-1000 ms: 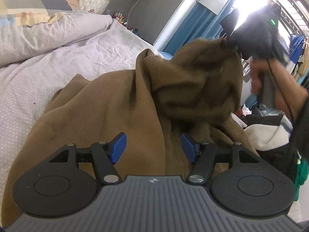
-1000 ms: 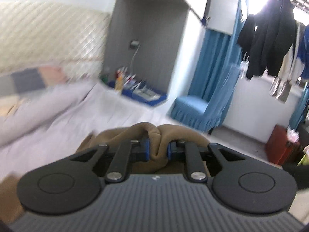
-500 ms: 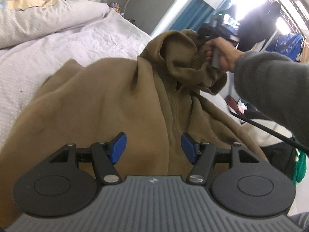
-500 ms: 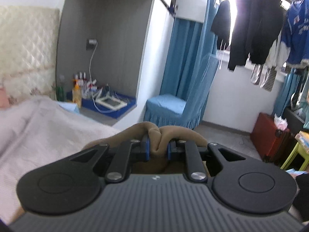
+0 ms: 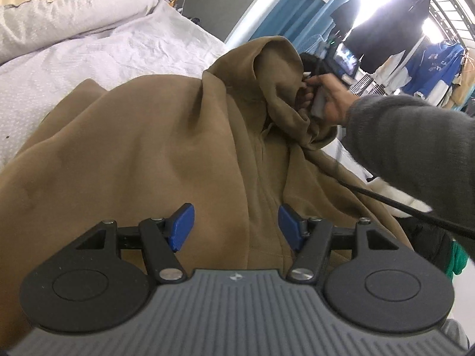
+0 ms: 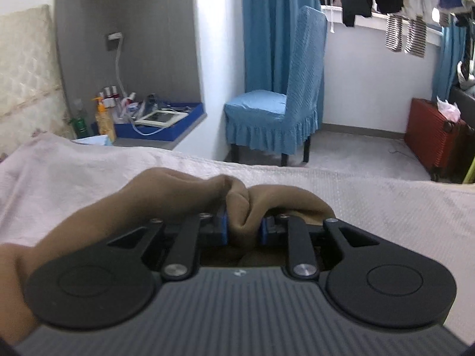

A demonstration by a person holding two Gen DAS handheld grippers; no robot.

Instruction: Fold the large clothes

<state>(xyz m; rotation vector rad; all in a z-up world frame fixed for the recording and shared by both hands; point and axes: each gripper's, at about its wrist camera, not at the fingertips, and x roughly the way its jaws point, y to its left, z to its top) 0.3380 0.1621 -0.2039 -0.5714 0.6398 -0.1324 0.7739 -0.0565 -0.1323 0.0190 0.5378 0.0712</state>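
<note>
A large brown hoodie lies spread over the bed. My left gripper is open and empty, hovering just above the hoodie's front near its zip seam. My right gripper is shut on a bunched fold of the brown hoodie and holds it low over the bed's far edge. In the left wrist view the right hand holds the raised hood end up at the far side.
A pale lilac sheet covers the bed, with a pillow at the head. Beyond the bed stand a blue covered chair, a red suitcase and a niche shelf with bottles. A cable trails from the right hand.
My right gripper has carried the hood end downward and away toward the bed's far edge. The hoodie has spread flatter. My left gripper has stayed open over the fabric.
</note>
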